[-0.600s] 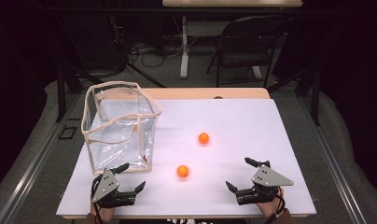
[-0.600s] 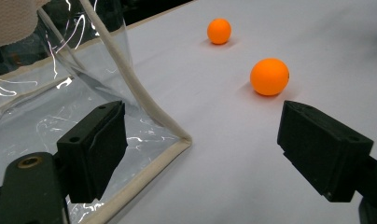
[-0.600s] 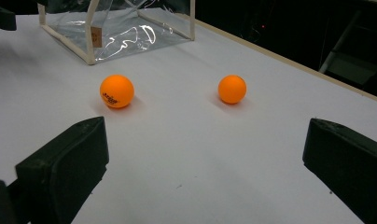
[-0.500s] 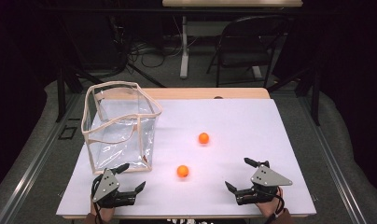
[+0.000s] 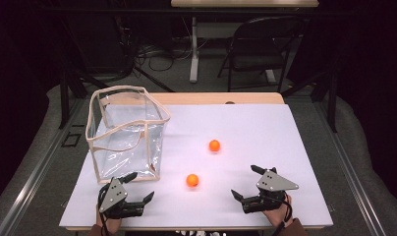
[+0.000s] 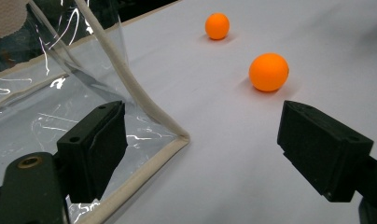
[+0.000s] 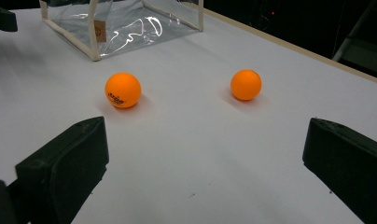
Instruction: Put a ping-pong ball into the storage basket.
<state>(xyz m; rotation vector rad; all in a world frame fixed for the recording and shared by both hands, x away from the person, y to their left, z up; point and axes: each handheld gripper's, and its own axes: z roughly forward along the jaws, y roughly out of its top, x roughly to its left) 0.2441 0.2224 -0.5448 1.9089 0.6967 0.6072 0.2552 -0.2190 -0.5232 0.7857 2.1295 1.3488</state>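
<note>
Both grippers (image 5: pixel 130 189) (image 5: pixel 247 183) spread, empty | near ball (image 5: pixel 192 180) loose | risk: a jaw nudge likely rolls it off table (image 5: pixel 265 132).

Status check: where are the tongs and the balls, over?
Left tongs and right tongs open, empty, near table edge. Two orange balls loose on the sheet. Clear bag upright, empty. Nothing between.

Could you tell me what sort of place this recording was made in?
Probably a lab or workshop set up for recording: a white-topped table under bright light in a dark room, a folding chair and loose cables on the floor behind it, and hand-held grippers at the near edge.
</note>
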